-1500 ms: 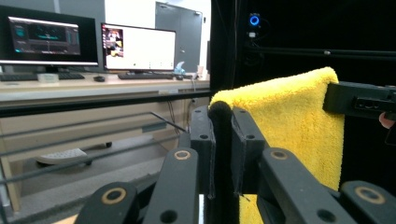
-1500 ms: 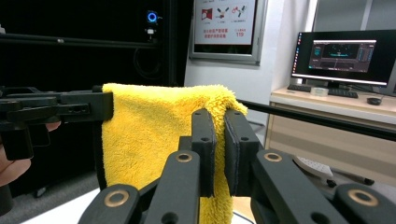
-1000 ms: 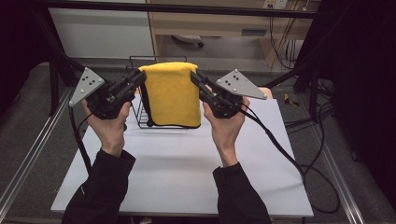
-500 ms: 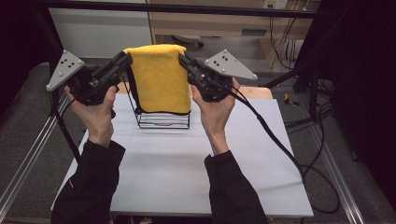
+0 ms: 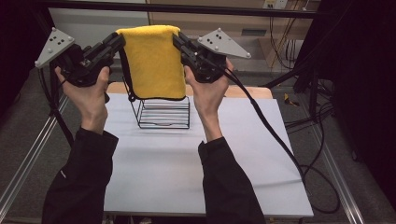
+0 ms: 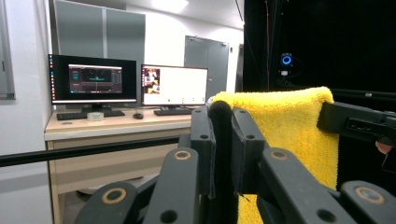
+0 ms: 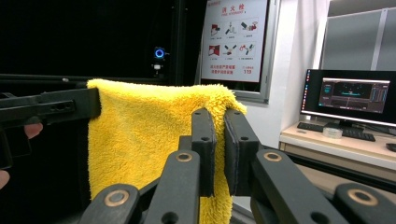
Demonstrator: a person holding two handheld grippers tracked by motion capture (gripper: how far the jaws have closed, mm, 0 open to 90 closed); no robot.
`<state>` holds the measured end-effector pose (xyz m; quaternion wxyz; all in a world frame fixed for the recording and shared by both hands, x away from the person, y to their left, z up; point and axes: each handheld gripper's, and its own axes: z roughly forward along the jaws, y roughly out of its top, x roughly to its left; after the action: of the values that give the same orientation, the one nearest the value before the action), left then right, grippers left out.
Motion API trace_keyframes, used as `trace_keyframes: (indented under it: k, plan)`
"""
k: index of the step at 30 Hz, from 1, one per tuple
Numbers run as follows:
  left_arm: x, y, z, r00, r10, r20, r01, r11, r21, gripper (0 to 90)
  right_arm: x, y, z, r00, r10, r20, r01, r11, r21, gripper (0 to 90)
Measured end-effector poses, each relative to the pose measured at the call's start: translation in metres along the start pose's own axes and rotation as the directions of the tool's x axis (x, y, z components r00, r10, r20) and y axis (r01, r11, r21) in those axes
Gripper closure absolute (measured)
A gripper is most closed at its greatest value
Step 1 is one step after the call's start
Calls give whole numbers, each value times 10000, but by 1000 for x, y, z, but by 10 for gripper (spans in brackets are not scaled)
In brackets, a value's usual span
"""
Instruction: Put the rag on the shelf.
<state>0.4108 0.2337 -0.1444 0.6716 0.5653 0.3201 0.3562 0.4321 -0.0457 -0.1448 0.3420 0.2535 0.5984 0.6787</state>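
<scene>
Hanging in the air above a black wire rack, a yellow towel was stretched between the two grippers, each pinching one of its upper corners. The left gripper was clamped on the corner to the left of the rack; in the left gripper view its jaws stood nearly together, with the towel's dark edge squeezed between them and the yellow pile spreading away behind. The right gripper held the opposite corner, above and just to the right of the rack, and in the right gripper view its jaws were likewise closed down on the fluffy cloth. The towel's lower hem, trimmed in black, hung just over the rack's top edge in the high view, hiding the upper part of the wire frame; whether the cloth touched the wire could not be told. The rack stood upright on a white table, toward its far side. Both hands were raised on either side of the rack, the left hand to its left and the right hand to its right, dark sleeves reaching back toward the near edge. A cable trailed from the right gripper across the table, to the right of the rack.
</scene>
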Motion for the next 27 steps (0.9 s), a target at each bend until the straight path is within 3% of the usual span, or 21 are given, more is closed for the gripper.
trace_keyframes:
  k: [6, 12, 27]
  plan:
    - [4, 11, 7, 9999, 118, -67, -117, 9999, 14, 809, -5, 10, 9, 10000, -88, 46, 88, 10000, -41, 840]
    - [9, 18, 16, 10000, -12, -41, 12, 10000, -52, 809, -10, 17, 18, 9999, -84, 113, 85, 9999, -132, 841]
    - [37, 25, 39, 9990, -50, -453, 39, 9997, -251, 809, -17, 27, 57, 9989, -355, 295, 360, 9992, -185, 840]
